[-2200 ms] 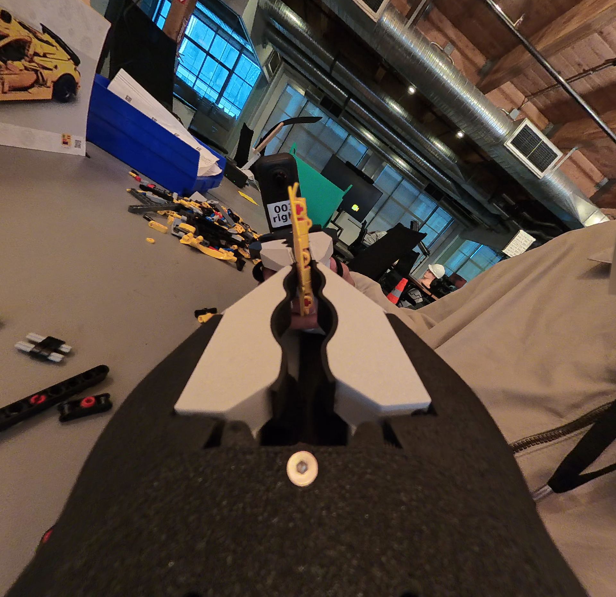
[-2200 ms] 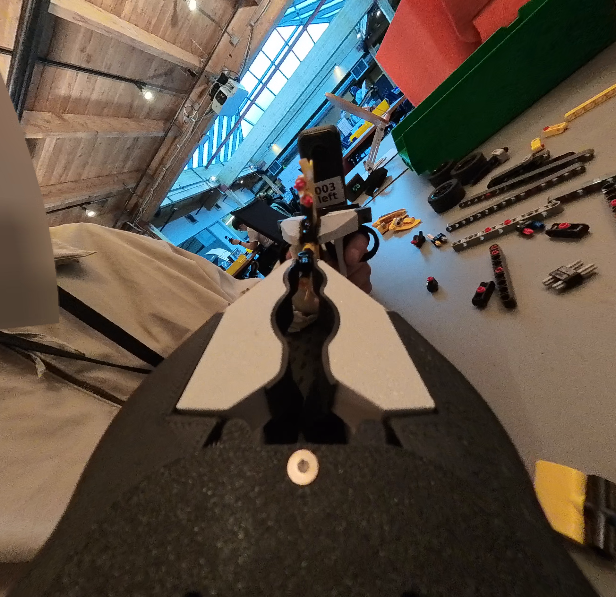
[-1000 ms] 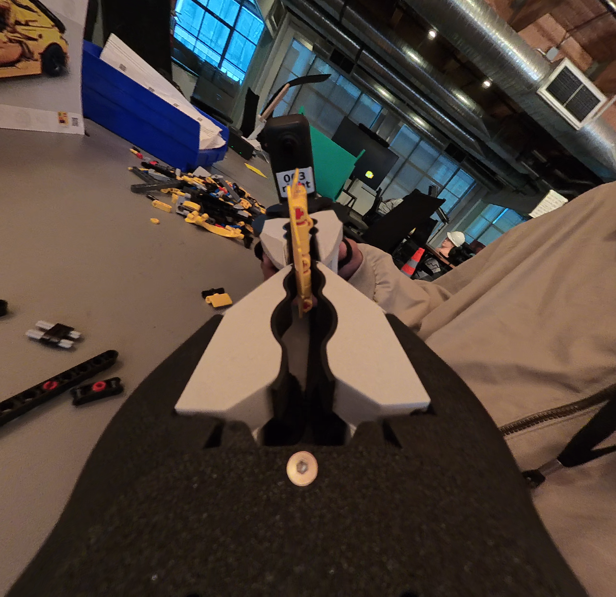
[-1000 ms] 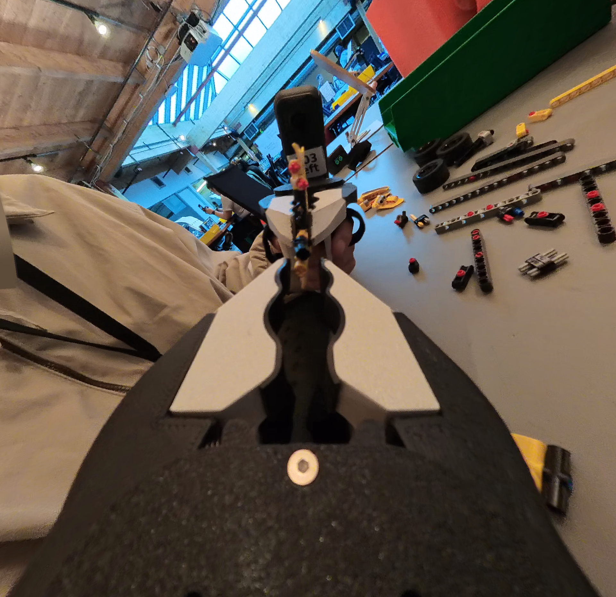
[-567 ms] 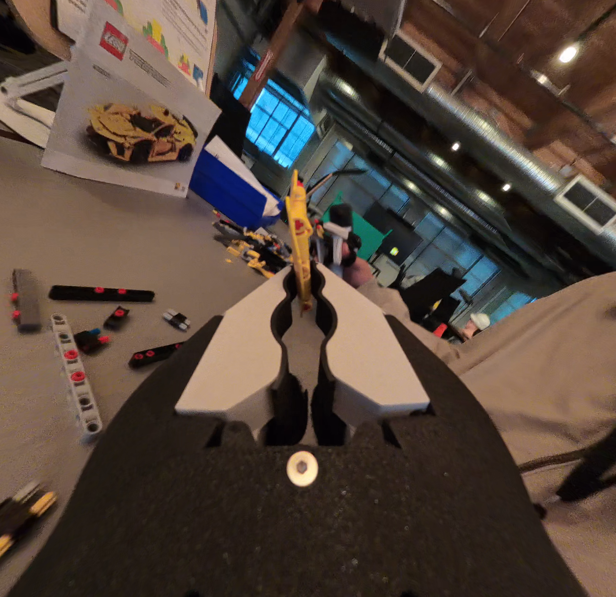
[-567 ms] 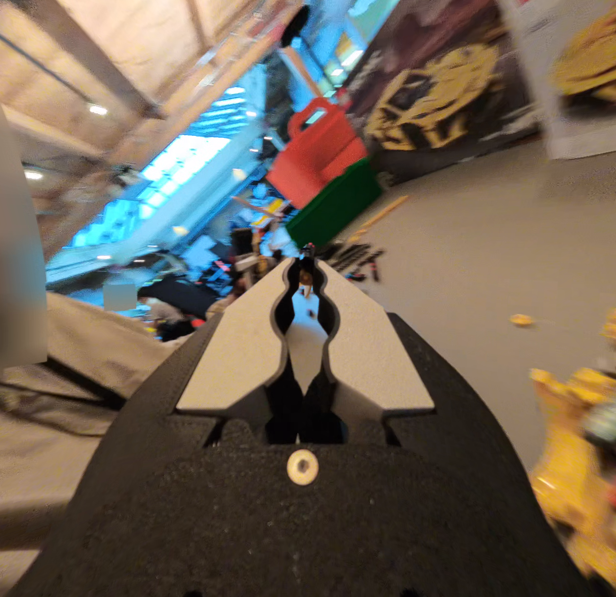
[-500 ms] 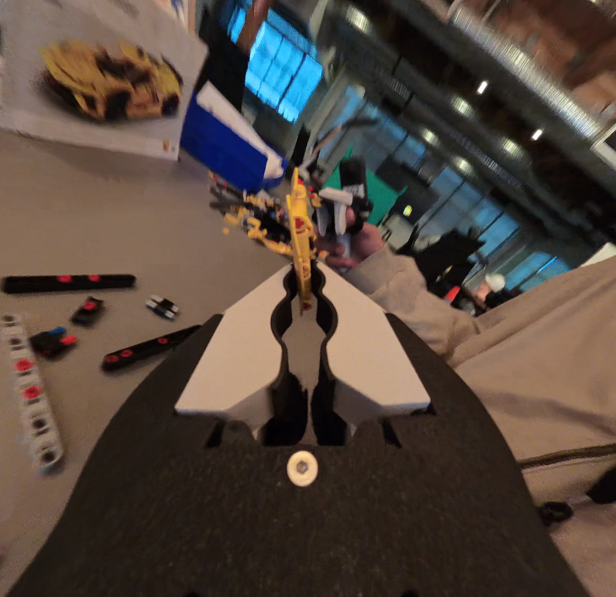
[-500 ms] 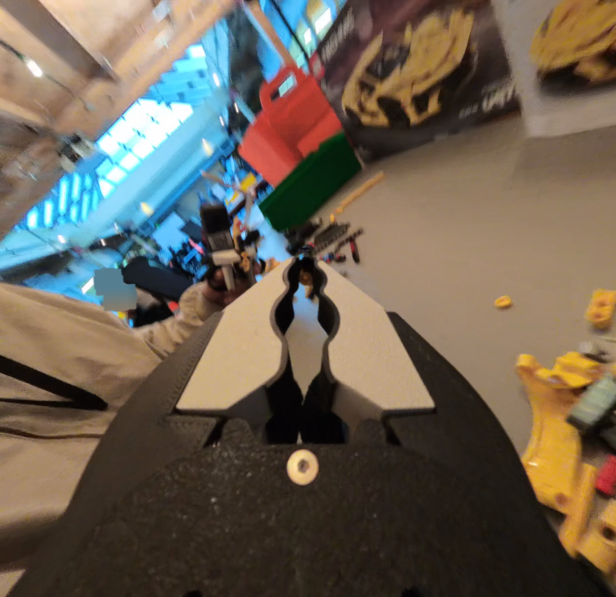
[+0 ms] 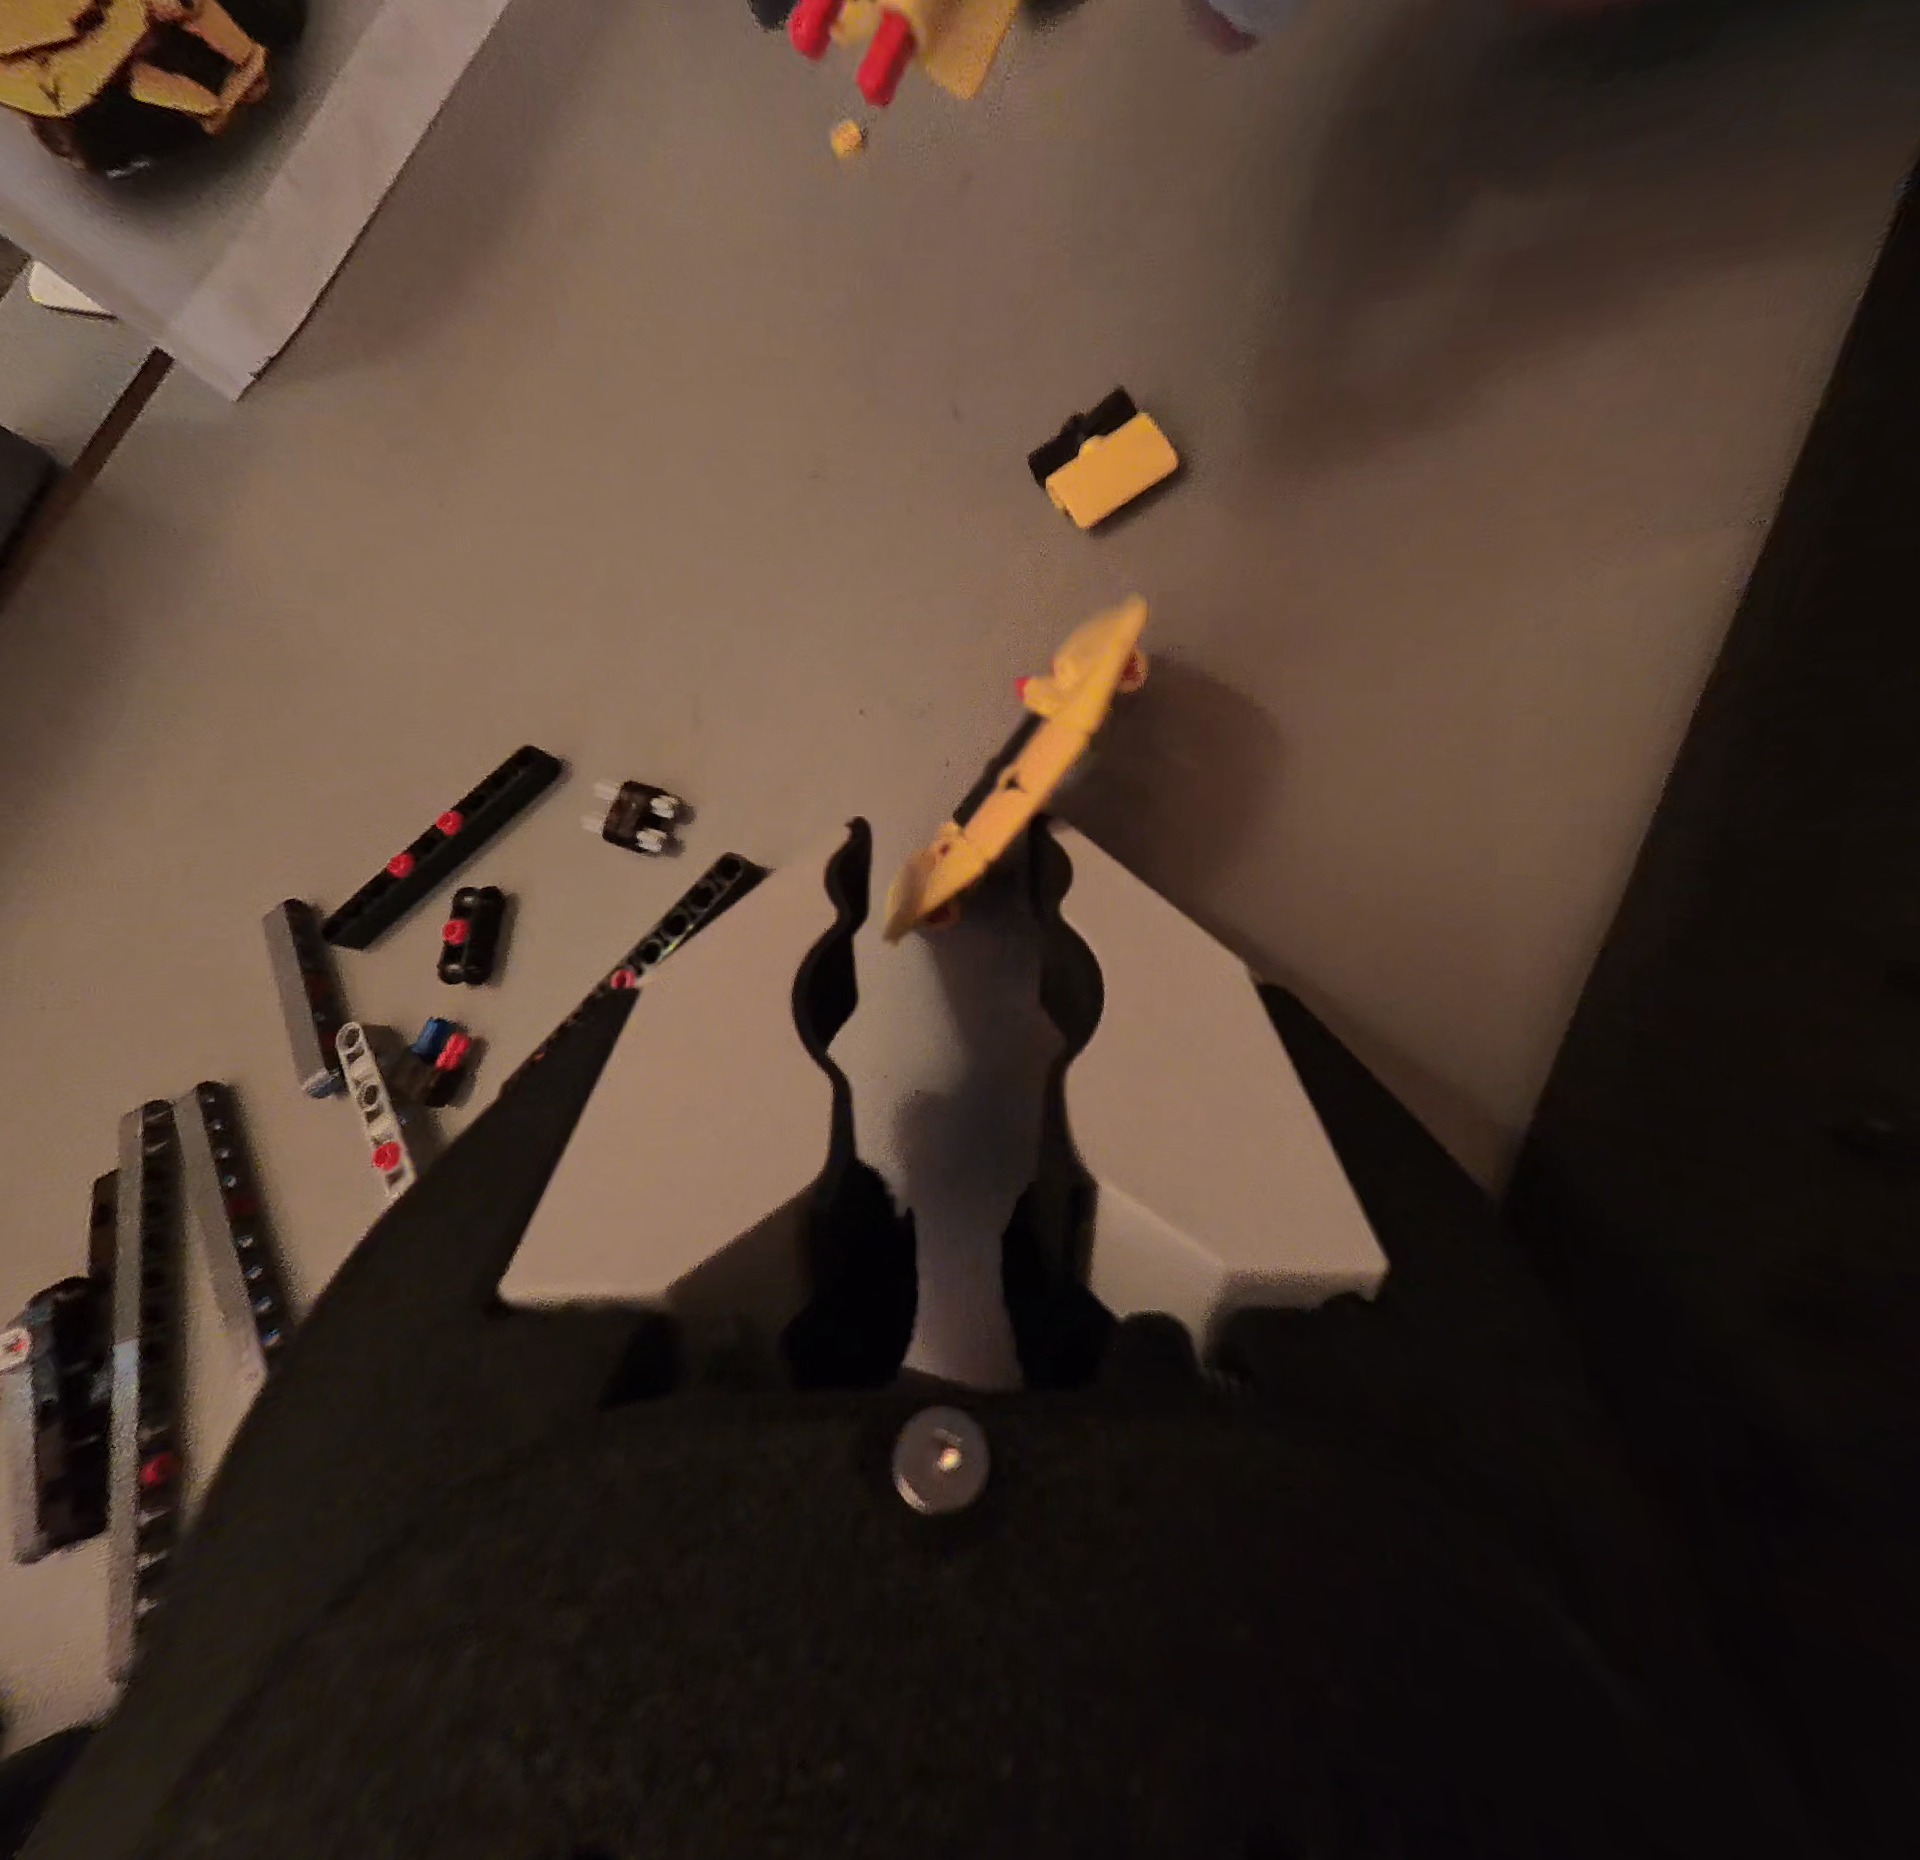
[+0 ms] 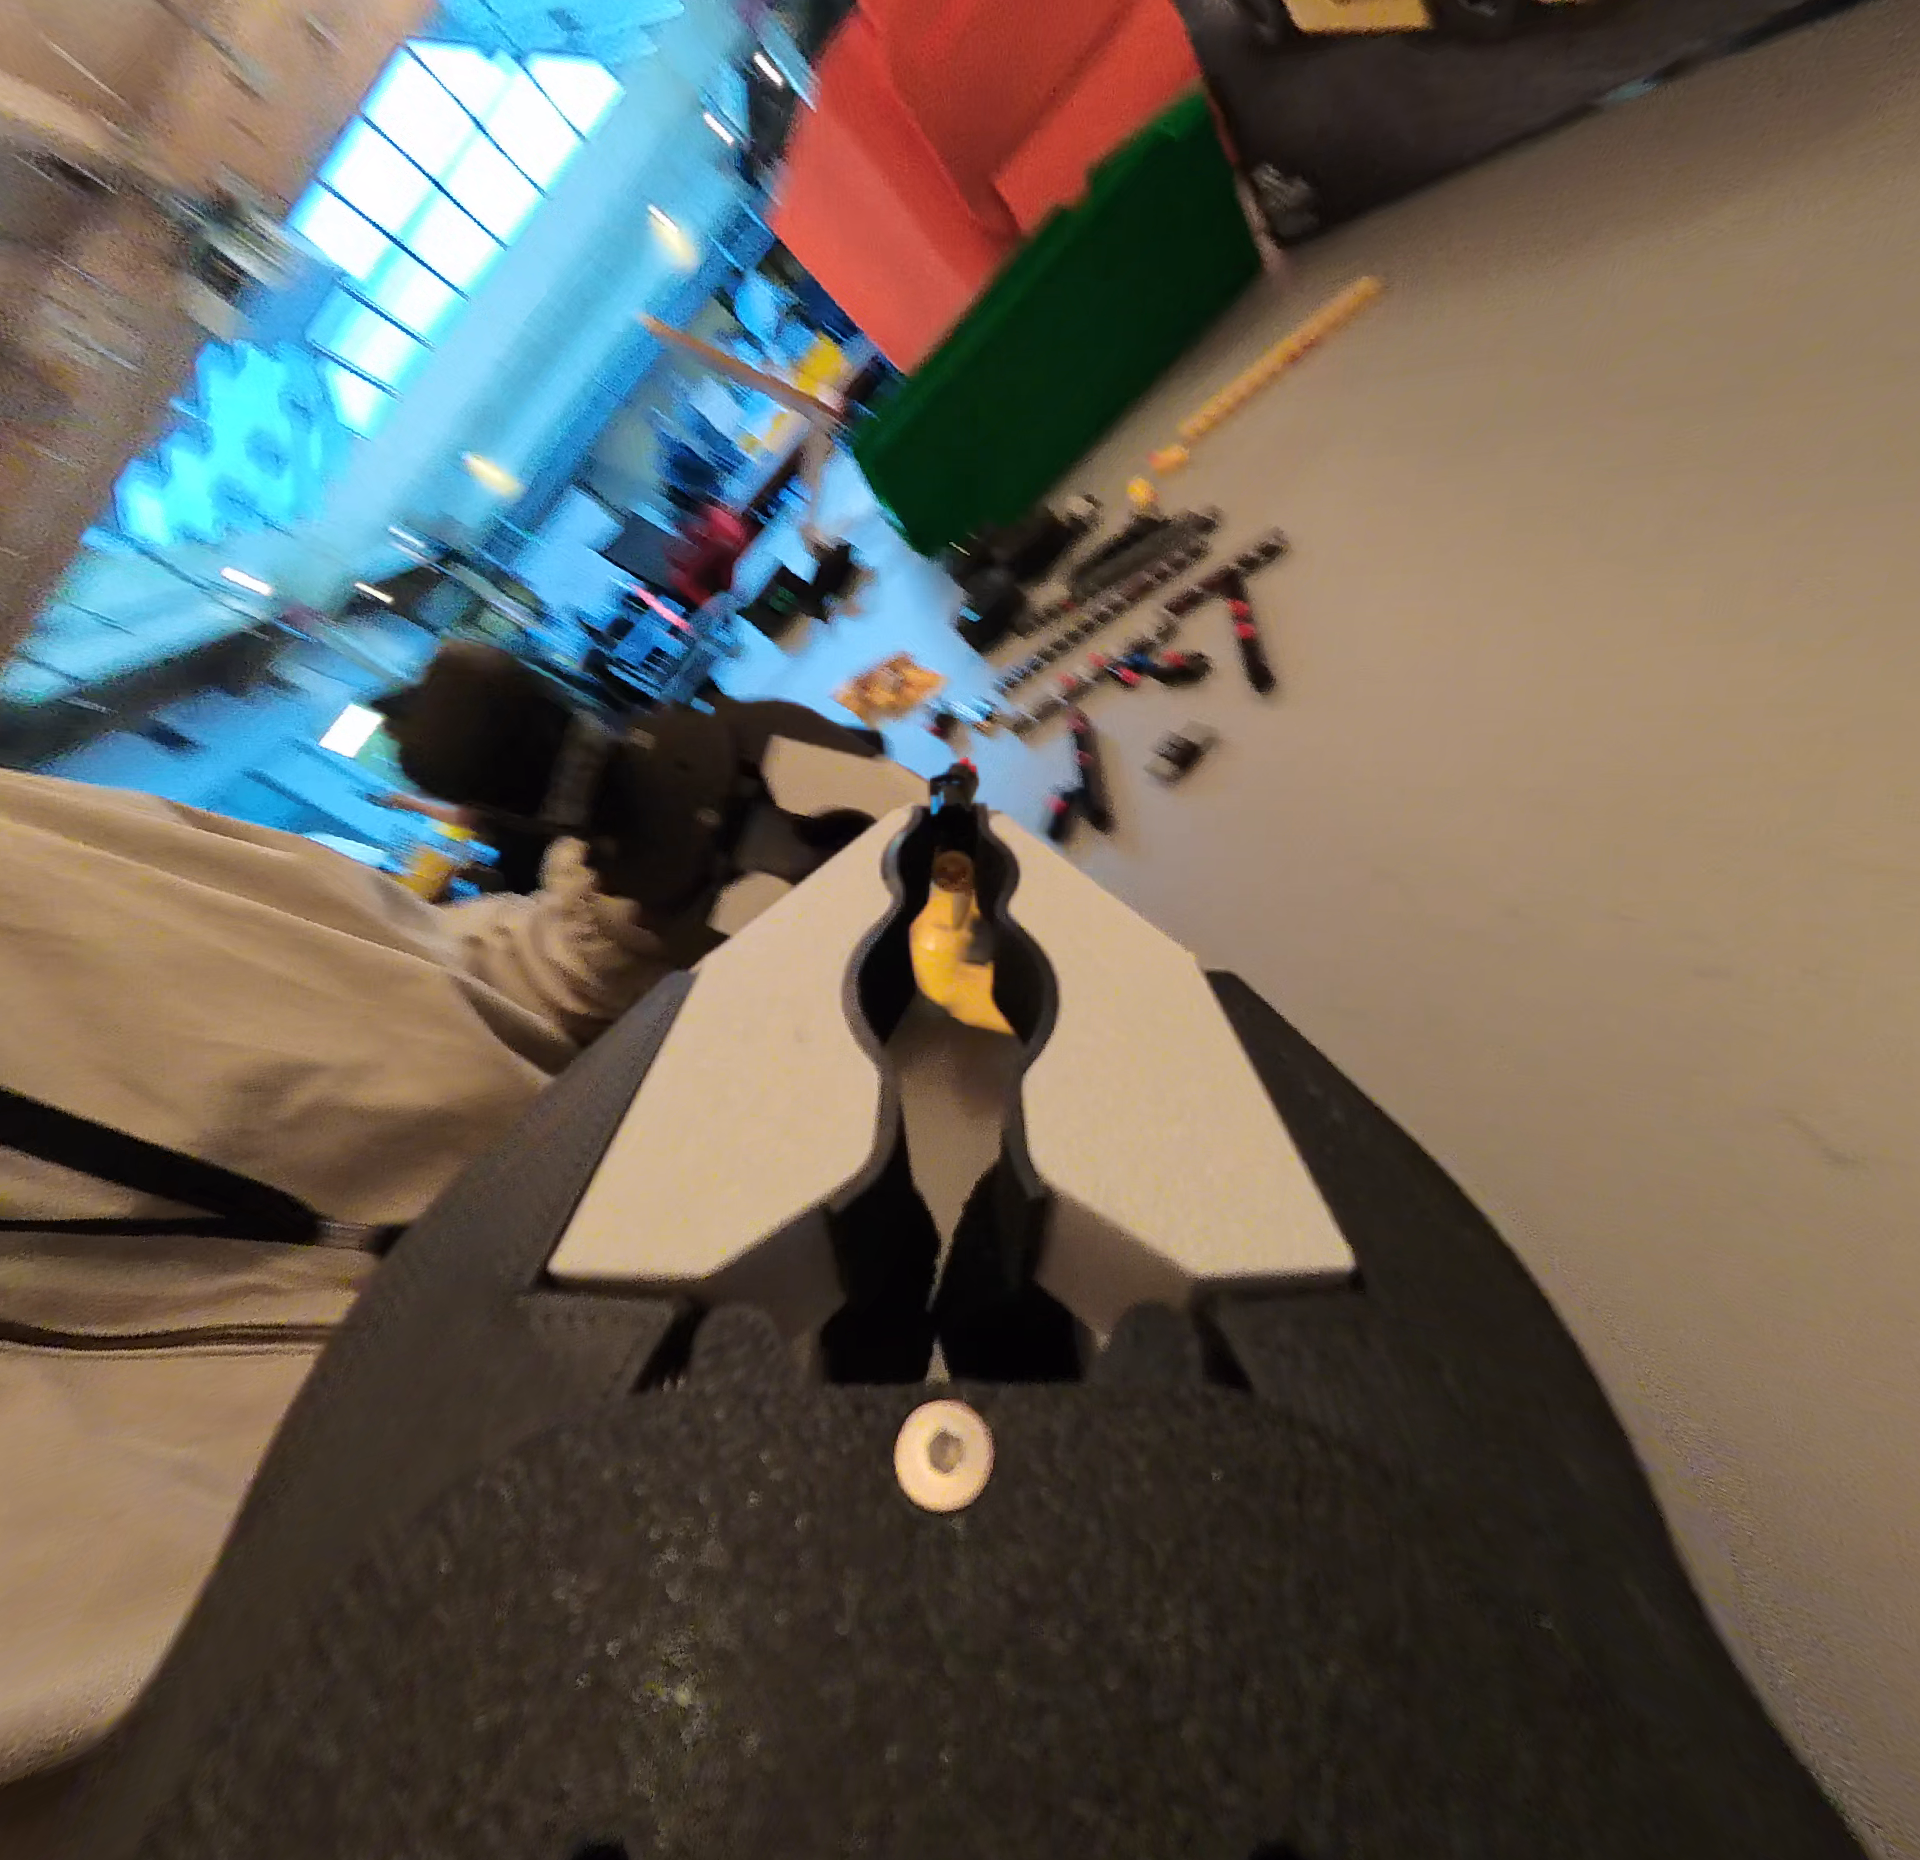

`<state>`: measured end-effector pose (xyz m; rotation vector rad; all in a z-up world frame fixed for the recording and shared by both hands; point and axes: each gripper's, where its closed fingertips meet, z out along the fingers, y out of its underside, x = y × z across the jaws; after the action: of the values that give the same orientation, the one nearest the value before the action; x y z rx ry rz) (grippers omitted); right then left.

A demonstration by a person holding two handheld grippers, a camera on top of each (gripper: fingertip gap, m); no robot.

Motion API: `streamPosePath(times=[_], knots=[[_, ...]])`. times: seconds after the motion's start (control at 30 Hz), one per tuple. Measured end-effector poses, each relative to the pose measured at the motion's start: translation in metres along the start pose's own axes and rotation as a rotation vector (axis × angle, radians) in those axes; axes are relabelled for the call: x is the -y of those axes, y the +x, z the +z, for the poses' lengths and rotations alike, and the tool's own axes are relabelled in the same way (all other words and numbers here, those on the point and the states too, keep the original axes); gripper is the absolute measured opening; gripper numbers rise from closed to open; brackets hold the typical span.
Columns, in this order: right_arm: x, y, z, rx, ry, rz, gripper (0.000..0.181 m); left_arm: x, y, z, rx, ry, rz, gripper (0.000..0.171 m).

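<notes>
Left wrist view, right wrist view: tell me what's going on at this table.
A person works two handheld grippers over a grey table strewn with building-toy parts. The left gripper is open, with a long yellow panel tilted against one of its fingers. The right gripper is shut on a small yellow part. Black beams lie off to the side.

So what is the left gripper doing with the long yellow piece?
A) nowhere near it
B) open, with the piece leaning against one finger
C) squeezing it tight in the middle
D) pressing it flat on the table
B: the left gripper has a wide gap between its fingers, and the long yellow piece tilts out from the tip of one finger above the grey table.
</notes>
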<state>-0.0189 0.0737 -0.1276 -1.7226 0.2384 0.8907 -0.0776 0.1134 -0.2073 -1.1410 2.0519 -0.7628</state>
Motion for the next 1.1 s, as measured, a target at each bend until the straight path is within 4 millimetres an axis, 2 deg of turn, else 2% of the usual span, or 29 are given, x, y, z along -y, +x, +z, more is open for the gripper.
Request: streamPosePath(times=[0.07,0.2,0.3,0.37,0.43,0.53,0.57,0.73,0.9,1.0,1.1], knots=[[0.01,-0.019,0.006,0.131,0.081,0.069,0.006,0.017,0.002,-0.009,-0.072,0.109,-0.103,0.034],[0.019,-0.06,0.024,0.36,0.182,0.119,0.006,0.07,-0.001,-0.047,-0.276,0.461,-0.408,0.034],[0.018,-0.077,0.042,0.403,0.23,0.084,0.006,0.088,-0.002,-0.066,-0.398,0.605,-0.545,0.033],[0.013,-0.085,0.052,0.399,0.22,0.038,0.006,0.092,-0.004,-0.072,-0.435,0.64,-0.586,0.033],[0.004,-0.085,0.062,0.354,0.18,-0.019,0.006,0.096,-0.008,-0.082,-0.463,0.703,-0.614,0.022],[0.002,-0.084,0.065,0.323,0.177,-0.054,0.007,0.094,-0.007,-0.085,-0.522,0.707,-0.65,0.016],[0.001,-0.081,0.065,0.312,0.171,-0.052,0.007,0.093,-0.005,-0.085,-0.548,0.702,-0.658,0.006],[-0.005,-0.079,0.064,0.307,0.115,-0.067,0.007,0.088,-0.001,-0.085,-0.618,0.676,-0.678,0.005],[-0.005,-0.08,0.064,0.36,0.12,0.027,0.006,0.087,0.001,-0.085,-0.634,0.677,-0.675,0.004],[-0.003,-0.081,0.065,0.424,0.143,0.147,0.007,0.087,0.0,-0.085,-0.646,0.682,-0.686,0.004],[-0.002,-0.079,0.065,0.425,0.151,0.175,0.006,0.086,0.0,-0.083,-0.639,0.672,-0.689,0.004]])
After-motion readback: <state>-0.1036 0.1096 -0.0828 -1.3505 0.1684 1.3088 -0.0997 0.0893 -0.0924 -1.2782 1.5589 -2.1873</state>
